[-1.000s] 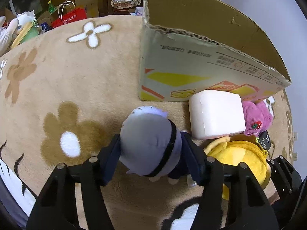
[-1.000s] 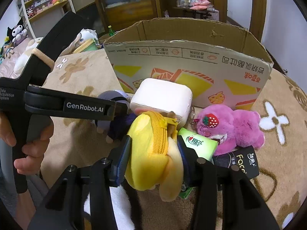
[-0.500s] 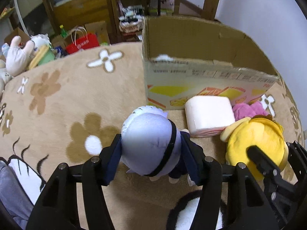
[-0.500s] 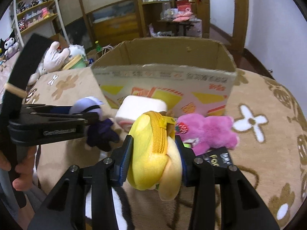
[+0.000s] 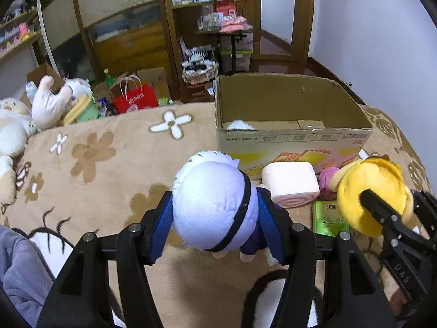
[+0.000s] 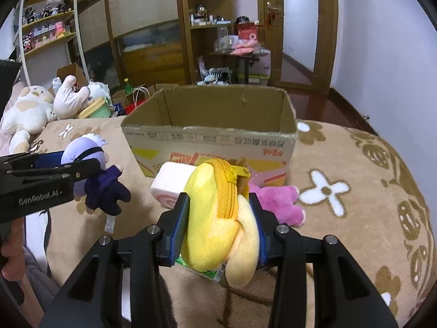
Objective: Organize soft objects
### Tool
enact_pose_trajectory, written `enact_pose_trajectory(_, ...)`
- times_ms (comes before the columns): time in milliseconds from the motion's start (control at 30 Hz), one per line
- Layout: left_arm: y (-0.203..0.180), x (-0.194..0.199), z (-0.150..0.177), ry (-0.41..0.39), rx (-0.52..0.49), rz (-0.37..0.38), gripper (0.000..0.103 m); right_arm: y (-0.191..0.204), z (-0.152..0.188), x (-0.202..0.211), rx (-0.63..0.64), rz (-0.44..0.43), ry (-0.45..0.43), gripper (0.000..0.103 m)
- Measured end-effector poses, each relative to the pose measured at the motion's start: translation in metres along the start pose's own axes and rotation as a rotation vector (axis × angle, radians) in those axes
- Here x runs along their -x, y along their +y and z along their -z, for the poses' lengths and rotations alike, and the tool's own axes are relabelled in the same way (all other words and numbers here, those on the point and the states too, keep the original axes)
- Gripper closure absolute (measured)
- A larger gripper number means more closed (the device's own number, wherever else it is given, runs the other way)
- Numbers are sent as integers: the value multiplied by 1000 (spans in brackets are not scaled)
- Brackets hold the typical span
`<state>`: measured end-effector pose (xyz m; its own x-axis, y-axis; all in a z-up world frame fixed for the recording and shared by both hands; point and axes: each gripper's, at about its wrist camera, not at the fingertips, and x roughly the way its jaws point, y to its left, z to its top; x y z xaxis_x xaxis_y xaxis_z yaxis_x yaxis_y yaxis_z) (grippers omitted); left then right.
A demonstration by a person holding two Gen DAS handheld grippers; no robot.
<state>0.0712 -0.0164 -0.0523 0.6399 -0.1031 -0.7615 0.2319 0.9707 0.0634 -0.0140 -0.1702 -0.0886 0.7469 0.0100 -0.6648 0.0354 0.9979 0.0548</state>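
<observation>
My left gripper (image 5: pixel 215 218) is shut on a plush doll (image 5: pixel 213 205) with a pale lilac head and dark blue body, held above the blanket. My right gripper (image 6: pixel 220 218) is shut on a yellow plush pouch (image 6: pixel 215 224) with an orange zipper. Each shows in the other view: the doll (image 6: pixel 92 172) at the left, the yellow pouch (image 5: pixel 371 194) at the right. An open cardboard box (image 5: pixel 292 136) (image 6: pixel 210 139) stands just beyond both. In front of the box lie a white roll-cake cushion (image 5: pixel 289 183), a pink plush (image 6: pixel 275 199) and a green tissue pack (image 5: pixel 329 216).
The beige flowered blanket (image 5: pixel 95 164) covers the bed. White plush toys (image 6: pixel 30 112) lie at its far left edge, a red bag (image 5: pixel 135 99) and clutter behind. Something white (image 5: pixel 239 124) lies inside the box. A hand (image 6: pixel 11 246) grips the left handle. A white wall runs along the right.
Both grippers have risen off the blanket with their toys and tilted up, so the box opening and the room behind show. The cushion, pink plush and tissue pack stayed down.
</observation>
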Motion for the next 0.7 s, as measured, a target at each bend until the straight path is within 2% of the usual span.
enact_pose_trajectory(200,3,28,1,-135,34,-82,44,-3,-6,24,12,22,-70,59)
enact_pose_trajectory(400,10,58,-5,-232,47,-82,44,-10,-22,52,17,16,-173,59)
enact_pose_trajectory(700,2,90,-10,-358,-15,-112,43,-22,-48,87,1,19,-292,59)
